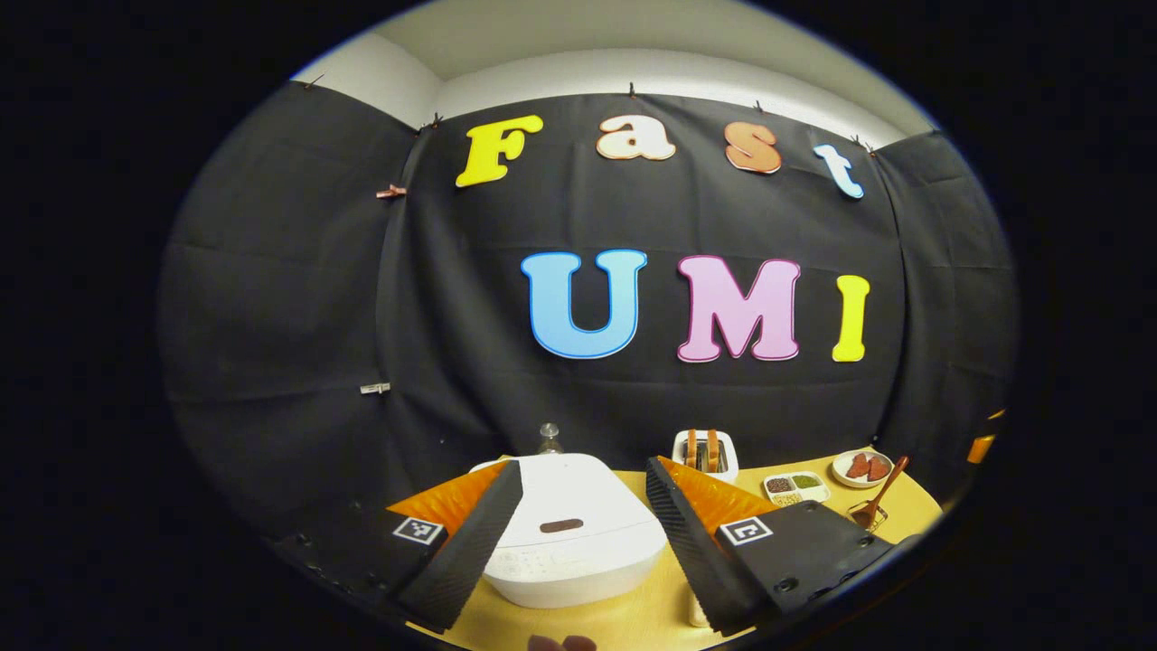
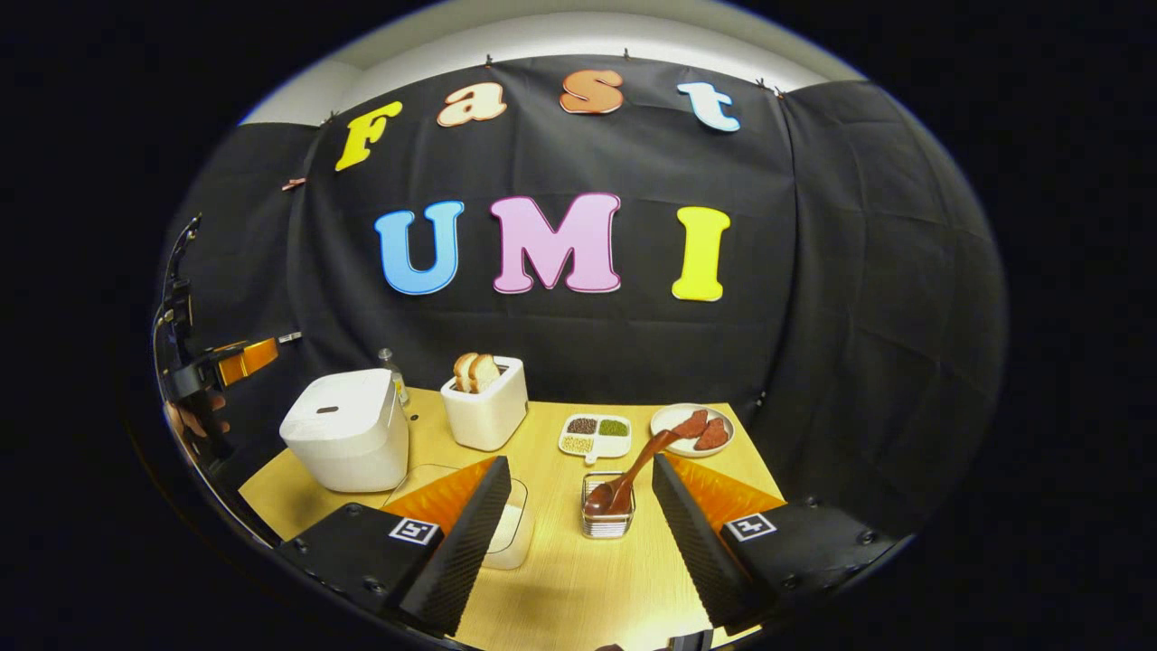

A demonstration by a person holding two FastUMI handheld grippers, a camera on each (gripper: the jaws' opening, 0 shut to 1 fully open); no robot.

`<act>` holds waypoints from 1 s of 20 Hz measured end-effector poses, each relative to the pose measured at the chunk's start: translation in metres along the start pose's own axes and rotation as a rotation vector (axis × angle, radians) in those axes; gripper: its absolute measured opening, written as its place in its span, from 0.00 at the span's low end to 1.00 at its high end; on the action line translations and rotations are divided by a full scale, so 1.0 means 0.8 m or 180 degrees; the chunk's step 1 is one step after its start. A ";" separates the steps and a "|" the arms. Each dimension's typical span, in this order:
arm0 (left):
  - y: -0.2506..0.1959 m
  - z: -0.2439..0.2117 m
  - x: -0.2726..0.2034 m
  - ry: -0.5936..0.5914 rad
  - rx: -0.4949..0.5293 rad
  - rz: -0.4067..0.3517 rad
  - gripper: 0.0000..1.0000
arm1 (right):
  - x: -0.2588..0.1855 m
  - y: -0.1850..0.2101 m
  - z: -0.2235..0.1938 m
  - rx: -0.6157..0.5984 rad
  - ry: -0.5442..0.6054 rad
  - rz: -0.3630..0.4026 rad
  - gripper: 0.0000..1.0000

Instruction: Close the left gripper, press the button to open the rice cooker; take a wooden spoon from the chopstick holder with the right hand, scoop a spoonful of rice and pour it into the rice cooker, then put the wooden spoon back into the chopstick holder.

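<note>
Left gripper view: left gripper (image 1: 578, 533) spread wide, holding nothing. The white rice cooker (image 1: 571, 529) sits on the wooden table (image 1: 633, 615) directly between and beyond the two fingers, lid down, its brown button (image 1: 560, 525) facing the camera. Further right: toaster (image 1: 705, 452), a divided dish of grains (image 1: 795, 488), a plate (image 1: 863, 467), then the wooden spoon (image 1: 879, 499).

Right gripper view: rice cooker (image 2: 348, 438) far left, lid down; toaster (image 2: 486, 398) beside it. Right gripper (image 2: 578, 533) released, fingers wide apart. The wire chopstick holder (image 2: 607, 517) stands between the fingers, just ahead of them, untouched. Wooden spoon (image 2: 633, 472) sits bowl-down in it, handle leaning up to the right.
</note>
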State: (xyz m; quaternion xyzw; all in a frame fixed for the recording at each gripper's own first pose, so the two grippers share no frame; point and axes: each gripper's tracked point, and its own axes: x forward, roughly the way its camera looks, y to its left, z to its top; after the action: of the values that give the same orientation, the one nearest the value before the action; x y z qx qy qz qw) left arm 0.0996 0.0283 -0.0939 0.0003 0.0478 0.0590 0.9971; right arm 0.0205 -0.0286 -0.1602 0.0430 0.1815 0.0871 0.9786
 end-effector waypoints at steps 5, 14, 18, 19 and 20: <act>-0.017 0.033 -0.040 -0.0140 -0.0036 -0.0160 0.95 | -0.011 0.026 0.059 -0.0005 -0.0357 0.0094 0.98; -0.051 0.070 -0.101 -0.0395 0.0043 -0.0499 0.95 | -0.039 0.026 0.108 0.0049 -0.0738 0.0019 0.98; -0.056 0.073 -0.110 -0.0419 0.0052 -0.0590 0.95 | -0.052 0.020 0.122 0.0019 -0.0865 -0.0079 0.98; -0.056 0.072 -0.111 -0.0409 0.0046 -0.0602 0.95 | -0.055 0.019 0.127 0.0003 -0.0903 -0.0102 0.98; -0.055 0.071 -0.112 -0.0395 0.0033 -0.0603 0.95 | -0.058 0.018 0.132 -0.0038 -0.0944 -0.0124 0.98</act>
State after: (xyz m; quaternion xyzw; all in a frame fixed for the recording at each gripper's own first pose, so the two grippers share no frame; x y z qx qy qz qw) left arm 0.0215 -0.0257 -0.0289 0.0046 -0.0139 -0.0358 0.9993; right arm 0.0136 -0.0290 -0.0441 0.0460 0.0353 0.0618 0.9964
